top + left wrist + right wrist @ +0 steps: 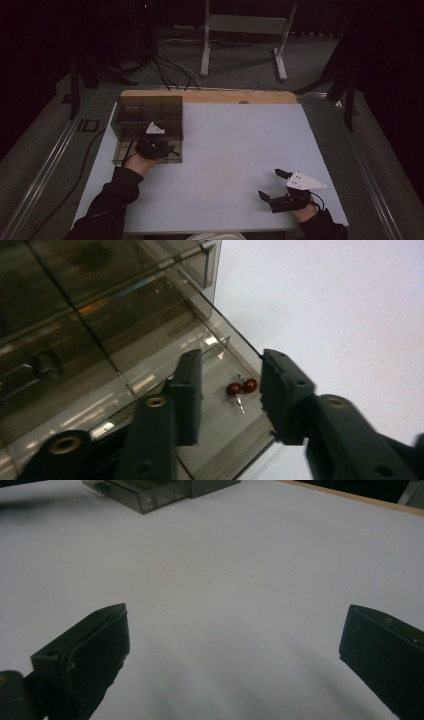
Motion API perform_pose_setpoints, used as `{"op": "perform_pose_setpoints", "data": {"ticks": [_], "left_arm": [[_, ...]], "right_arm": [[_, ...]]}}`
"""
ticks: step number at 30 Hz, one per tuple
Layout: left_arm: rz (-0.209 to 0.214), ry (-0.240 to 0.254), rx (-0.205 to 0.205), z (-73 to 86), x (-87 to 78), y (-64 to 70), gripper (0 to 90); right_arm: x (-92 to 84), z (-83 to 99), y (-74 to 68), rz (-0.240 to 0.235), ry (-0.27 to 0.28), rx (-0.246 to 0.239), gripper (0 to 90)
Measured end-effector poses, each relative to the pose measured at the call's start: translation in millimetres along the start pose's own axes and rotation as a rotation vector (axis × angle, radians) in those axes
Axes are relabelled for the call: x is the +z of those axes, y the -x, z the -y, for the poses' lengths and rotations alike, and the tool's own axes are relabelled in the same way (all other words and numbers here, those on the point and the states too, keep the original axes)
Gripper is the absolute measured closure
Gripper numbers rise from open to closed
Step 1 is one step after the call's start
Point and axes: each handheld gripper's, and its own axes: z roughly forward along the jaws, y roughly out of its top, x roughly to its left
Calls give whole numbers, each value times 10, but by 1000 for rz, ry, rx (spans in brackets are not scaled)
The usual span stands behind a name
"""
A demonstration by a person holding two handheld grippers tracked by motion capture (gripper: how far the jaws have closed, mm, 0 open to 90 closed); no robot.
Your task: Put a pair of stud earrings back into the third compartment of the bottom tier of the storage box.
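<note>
At the left of the table (pixel 225 150) we found the smoky, see-through organiser box (pixel 147 117), divided into compartments, standing on the pale sheet near the far-left corner. Our left gripper (pixel 159 148) hung over the box's near end, in its pulled-out drawer (pixel 235 437). In the left gripper view its jaws stood apart, with a pair of small red beads (pixel 241 387) lying on the drawer floor in the gap between them; neither pad touched the beads (a thin metal pin (pixel 240 404) lay just beside them, and we could not tell whether it was joined to them). The beads sat close to the drawer's right-hand wall, nearer the right jaw than the left.

Across the middle the sheet lay bare, with a strip of bare wood (pixel 210 96) showing along the far edge.

At the right, near the front edge, our right gripper (pixel 272 185) rested low over the sheet, well apart from the box. Its jaws gaped wide, nothing between them, as the right gripper view confirmed.
</note>
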Motion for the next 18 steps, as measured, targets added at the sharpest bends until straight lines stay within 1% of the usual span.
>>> {"op": "perform_pose_setpoints", "data": {"ticks": [3, 6, 7, 9, 11, 13, 16, 18], "left_arm": [[1, 19, 5, -4, -57, 26, 550], [-2, 34, -6, 0, -91, 35, 491], [0, 46, -5, 6, -125, 41, 491], [5, 63, 1, 8, -150, 40, 441], [12, 73, -17, 14, -165, 33, 387], [7, 80, -19, 20, -180, 35, 377], [4, 81, -19, 29, -190, 51, 337], [4, 81, -11, 38, -198, 60, 315]], "right_arm": [[1, -1, -1, -1, 0, -1, 1], [-1, -2, 1, -1, 2, 3, 1], [0, -1, -1, 0, 1, 2, 1], [4, -2, 0, -1, 2, 1, 1], [4, -2, -2, -1, 2, 1, 1], [4, 0, -3, -1, -1, 2, 1], [3, -3, 0, -2, 3, 2, 1], [5, 0, -7, -2, -2, 1, 1]]}}
